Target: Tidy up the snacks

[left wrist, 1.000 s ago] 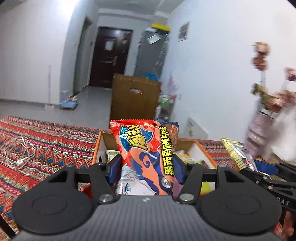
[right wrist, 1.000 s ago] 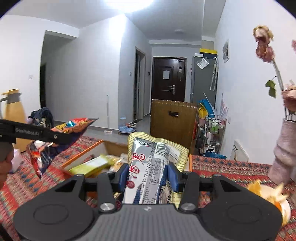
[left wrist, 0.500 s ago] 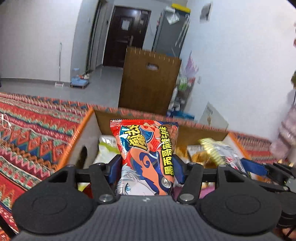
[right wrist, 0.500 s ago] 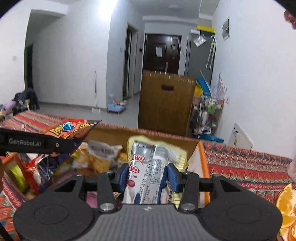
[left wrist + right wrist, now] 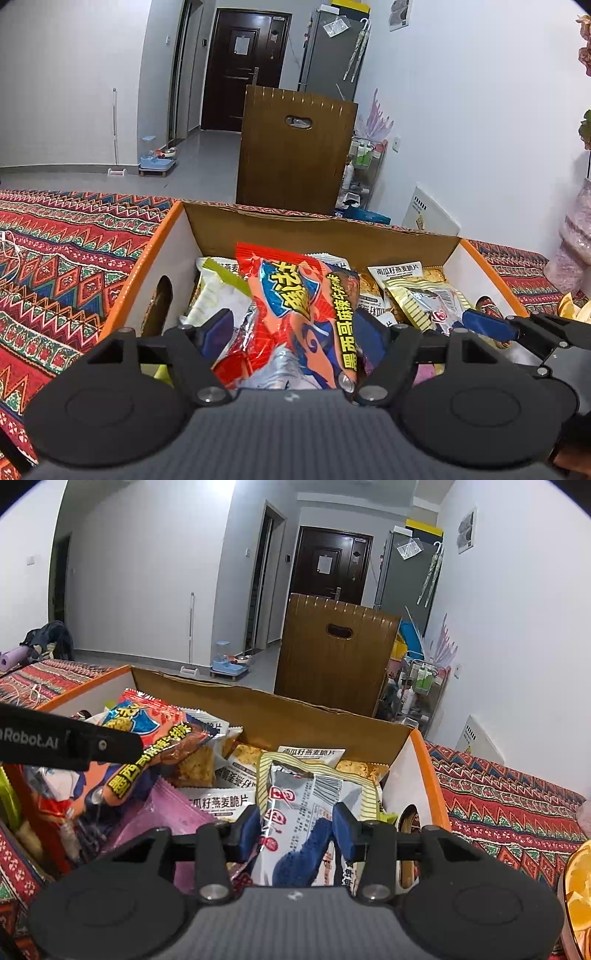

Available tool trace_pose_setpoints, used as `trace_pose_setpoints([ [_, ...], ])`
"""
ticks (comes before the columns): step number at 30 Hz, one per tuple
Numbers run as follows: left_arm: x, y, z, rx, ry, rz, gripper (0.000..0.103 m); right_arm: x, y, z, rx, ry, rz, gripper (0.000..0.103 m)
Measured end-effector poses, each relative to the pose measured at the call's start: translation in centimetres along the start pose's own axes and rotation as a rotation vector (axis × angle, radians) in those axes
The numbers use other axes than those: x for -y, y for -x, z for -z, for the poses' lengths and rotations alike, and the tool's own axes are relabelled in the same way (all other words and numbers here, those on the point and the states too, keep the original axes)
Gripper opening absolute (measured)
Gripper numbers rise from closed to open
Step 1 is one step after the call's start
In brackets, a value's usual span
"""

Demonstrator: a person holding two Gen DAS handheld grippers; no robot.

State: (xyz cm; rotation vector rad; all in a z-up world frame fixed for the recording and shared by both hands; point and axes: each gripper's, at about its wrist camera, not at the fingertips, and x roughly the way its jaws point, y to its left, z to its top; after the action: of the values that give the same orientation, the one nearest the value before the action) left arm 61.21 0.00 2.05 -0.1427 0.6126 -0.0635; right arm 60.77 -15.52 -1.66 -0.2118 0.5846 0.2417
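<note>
An orange-rimmed cardboard box (image 5: 317,221) full of snack packs lies below both grippers. My left gripper (image 5: 293,334) is low over the box's left half, its jaws opening. The red snack bag (image 5: 295,306) lies tilted between them, resting on the packs below, and the pads no longer press it. My right gripper (image 5: 297,830) is shut on a silver and yellow snack bag (image 5: 295,794) over the box's right half. In the right wrist view the red snack bag (image 5: 147,738) sits behind the left gripper's black finger (image 5: 74,740).
Oat-crisp packs (image 5: 310,753) and a purple pack (image 5: 155,819) fill the box (image 5: 332,720). A patterned cloth (image 5: 55,258) covers the table, with a white cable (image 5: 7,243) at far left. A vase (image 5: 572,251) and a plate of orange crisps (image 5: 580,886) stand at right.
Both grippers have come down from above the table into the box. The left jaws have spread and the red bag has tipped over between them. The right grip is unchanged.
</note>
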Motion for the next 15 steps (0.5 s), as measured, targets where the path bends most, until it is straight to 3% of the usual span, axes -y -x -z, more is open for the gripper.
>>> trace_pose_setpoints([
  [6, 0.2, 2.2, -0.5, 0.042, -0.012, 0.018, 0.074, 0.4, 1.3, -1.0, 0.02, -0.045, -0.03, 0.049],
  [15, -0.2, 9.7, -2.2, 0.159, -0.099, -0.02, 0.08, 2.2, 8.7, -3.5, 0.097, -0.087, -0.032, 0.071],
])
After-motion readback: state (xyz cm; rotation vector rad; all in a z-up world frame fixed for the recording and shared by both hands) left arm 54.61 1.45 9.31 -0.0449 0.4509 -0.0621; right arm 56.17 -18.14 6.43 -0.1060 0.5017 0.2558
